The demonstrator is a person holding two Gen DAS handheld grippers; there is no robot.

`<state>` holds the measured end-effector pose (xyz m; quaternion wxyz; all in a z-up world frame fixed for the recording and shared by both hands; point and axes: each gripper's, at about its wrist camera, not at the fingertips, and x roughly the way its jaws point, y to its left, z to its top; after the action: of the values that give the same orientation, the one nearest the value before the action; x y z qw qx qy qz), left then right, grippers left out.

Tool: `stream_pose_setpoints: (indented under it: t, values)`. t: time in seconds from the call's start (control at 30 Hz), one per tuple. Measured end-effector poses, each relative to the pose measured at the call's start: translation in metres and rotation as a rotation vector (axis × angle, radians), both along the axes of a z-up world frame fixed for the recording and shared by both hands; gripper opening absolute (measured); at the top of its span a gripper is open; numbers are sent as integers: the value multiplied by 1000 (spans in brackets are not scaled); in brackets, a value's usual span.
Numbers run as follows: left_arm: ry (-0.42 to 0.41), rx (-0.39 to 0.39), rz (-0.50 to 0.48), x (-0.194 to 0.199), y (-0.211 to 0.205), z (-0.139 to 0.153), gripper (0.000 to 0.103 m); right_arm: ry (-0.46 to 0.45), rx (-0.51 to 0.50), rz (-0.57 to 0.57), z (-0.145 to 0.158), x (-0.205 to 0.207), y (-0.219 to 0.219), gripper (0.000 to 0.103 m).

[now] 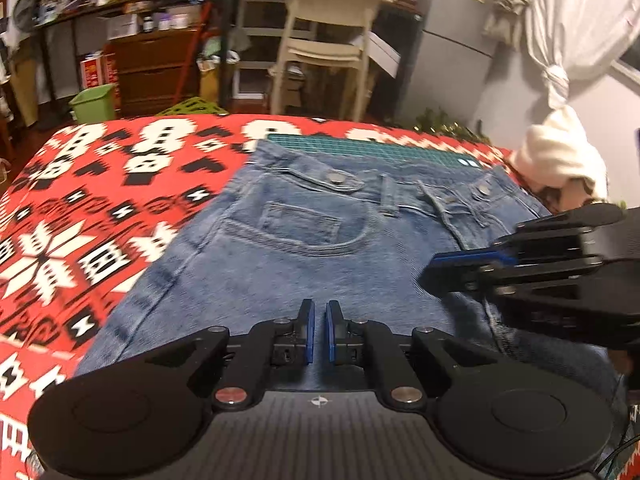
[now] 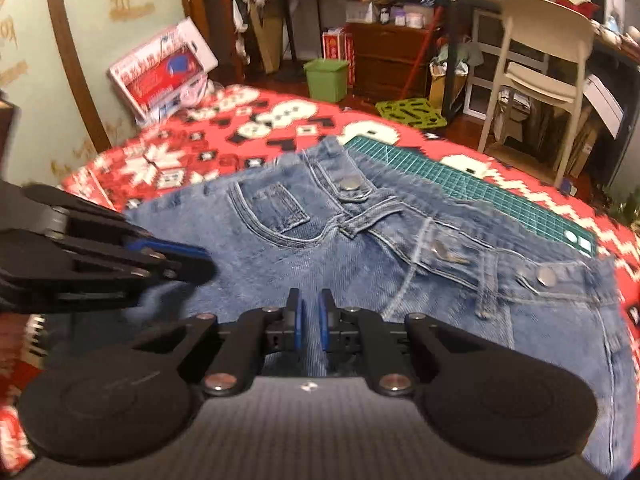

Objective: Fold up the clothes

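Jeans (image 1: 304,264) of mid-blue denim lie flat on a red, white and black patterned blanket (image 1: 80,216) that covers the work surface, front side up, with the waistband toward the far edge and the legs running toward the near edge beneath both cameras. The waistband overlaps the near margin of a green cutting mat (image 1: 372,148), which lies on the blanket just beyond it. Metal snap buttons, belt loops, the fly and a curved front pocket with a small coin pocket inside it are visible in both views. The left gripper (image 1: 320,334) hovers over the thigh region of the denim; its two blue-padded jaws stand nearly together with a narrow gap between them, and no cloth is seen in that gap. The right gripper (image 2: 310,326) is held over the neighbouring part of the garment, below the fly; its jaws likewise stand close together with a slim gap and nothing visibly pinched. Each tool appears in the other's view from the side, pointing inward over the denim, near its counterpart but apart from it. A cream-coloured garment (image 1: 560,160) lies bunched at the far right corner of the blanket, beside the waistband. Beyond the far edge stand a cream chair (image 1: 328,40) and a green bin (image 1: 94,104) on the floor.
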<state>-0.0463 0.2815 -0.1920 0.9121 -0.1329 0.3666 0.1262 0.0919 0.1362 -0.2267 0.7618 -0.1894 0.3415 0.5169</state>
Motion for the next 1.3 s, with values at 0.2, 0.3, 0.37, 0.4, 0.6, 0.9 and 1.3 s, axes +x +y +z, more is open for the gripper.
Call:
stream_pose_setpoints:
  t: [0.2,0.3,0.37,0.4,0.6,0.9,1.3]
  values:
    - [-20,-36,85,-16,20,-3,6,-14,-5,-105,-5,37,17,0]
    - [-29,-59,127,-23,30,-1,6,-21,4,-68,6,31,21,4]
    - [-35,-48,155,-28,36,0,6,-25,11,-44,14,27,24,4]
    - [-38,-48,169,-30,39,0,6,-22,14,-21,17,24,27,4]
    - [-51,-97,252,-41,64,-3,6,23,29,209,16,-11,78,4]
    - [-97,-150,369,-80,78,-8,6,80,43,305,2,-38,146,4]
    - [-113,-147,421,-122,81,-9,3,12,11,179,-1,-15,161,3]
